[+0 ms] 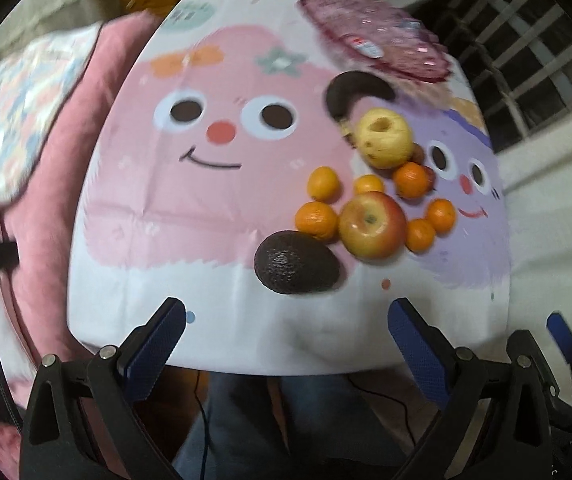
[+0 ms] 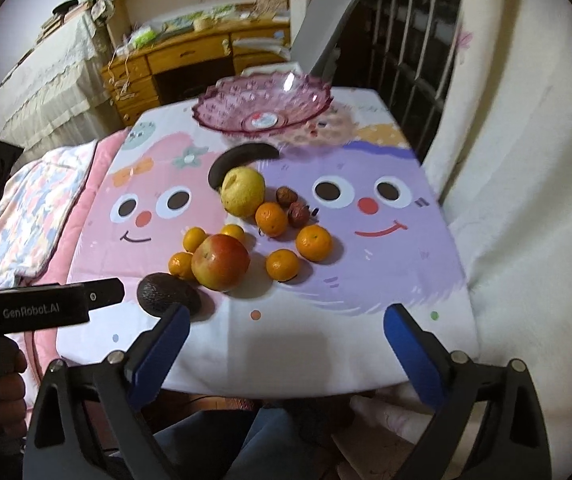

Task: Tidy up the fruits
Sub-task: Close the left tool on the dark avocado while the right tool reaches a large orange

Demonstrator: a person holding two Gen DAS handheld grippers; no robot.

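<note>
My left fingers [image 1: 286, 332] and right fingers [image 2: 286, 340] hang spread and empty above the near edge of the cartoon-print table [image 2: 326, 360]. The fruit lies grouped mid-table: avocado [image 2: 166, 298] nearest, red apple [image 2: 220, 262] touching tangerines [image 2: 313, 242], yellow apple [image 2: 243, 191], dark banana [image 2: 242, 156]. A pink glass bowl [image 2: 262, 104] sits beyond.

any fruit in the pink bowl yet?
No, in the right wrist view the pink glass bowl holds no fruit; the avocado, red apple and the other fruit all lie on the tablecloth.
</note>
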